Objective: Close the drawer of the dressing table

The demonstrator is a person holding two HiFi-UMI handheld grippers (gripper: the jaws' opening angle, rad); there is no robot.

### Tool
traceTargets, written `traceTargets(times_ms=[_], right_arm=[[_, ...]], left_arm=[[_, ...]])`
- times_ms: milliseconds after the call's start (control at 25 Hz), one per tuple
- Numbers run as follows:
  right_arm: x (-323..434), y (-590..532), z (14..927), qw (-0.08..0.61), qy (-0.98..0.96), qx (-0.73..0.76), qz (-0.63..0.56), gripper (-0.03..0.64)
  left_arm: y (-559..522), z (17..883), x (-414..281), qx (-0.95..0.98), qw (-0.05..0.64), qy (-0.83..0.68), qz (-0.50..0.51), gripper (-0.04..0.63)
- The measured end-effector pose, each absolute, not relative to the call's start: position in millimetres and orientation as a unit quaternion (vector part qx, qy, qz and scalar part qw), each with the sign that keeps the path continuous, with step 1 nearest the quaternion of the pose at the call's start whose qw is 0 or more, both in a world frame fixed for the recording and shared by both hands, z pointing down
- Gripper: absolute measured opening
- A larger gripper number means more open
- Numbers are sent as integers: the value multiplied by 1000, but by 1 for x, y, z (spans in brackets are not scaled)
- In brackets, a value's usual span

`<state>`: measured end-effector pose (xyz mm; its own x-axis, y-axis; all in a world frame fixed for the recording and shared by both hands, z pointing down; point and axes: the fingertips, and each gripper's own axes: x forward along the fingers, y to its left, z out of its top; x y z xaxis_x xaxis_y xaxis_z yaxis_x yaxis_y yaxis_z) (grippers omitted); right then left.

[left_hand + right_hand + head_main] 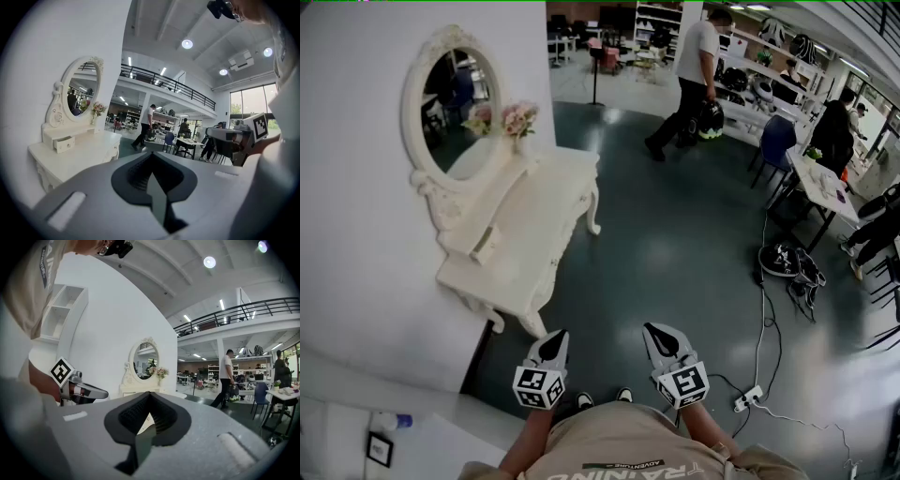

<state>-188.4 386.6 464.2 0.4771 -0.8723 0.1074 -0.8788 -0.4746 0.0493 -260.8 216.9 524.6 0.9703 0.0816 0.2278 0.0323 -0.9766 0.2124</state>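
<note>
Drawer point(486, 247) open on carved white dressing table point(551, 208) w/ oval mirror point(455, 108)

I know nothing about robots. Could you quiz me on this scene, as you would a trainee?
1. True or false: the small white drawer of the white carved dressing table stands partly open.
2. What stands beside the oval white-framed mirror? A pink flowers; B a lamp; C books.
3. Does the left gripper or the right gripper touch the table?
Key: 1 true. 2 A. 3 No: both are held near the person's body, jaws together.
</note>
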Motion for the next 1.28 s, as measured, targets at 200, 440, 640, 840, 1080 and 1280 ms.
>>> traceTargets(times_ms=[200, 440, 640, 840, 1080, 1280], right_arm=[[-195, 379, 468, 48, -503, 862, 37, 2], [-206, 369, 471, 37, -494, 867, 42, 2], [-208, 362, 481, 53, -490, 868, 59, 2], [-206, 353, 500, 64, -503, 857, 91, 2], [-178, 329, 516, 57, -527, 841, 109, 2], [-136, 303, 519, 35, -560, 821, 109, 2]], left_arm=[[199, 525, -264, 988, 92, 35, 122, 18], [198, 541, -270, 984, 107, 55, 132, 18], [198, 553, -268, 980, 126, 70, 140, 18], [197, 561, -248, 978, 138, 75, 140, 18], [189, 564, -225, 977, 147, 60, 143, 18], [171, 576, -206, 971, 154, 30, 179, 18]])
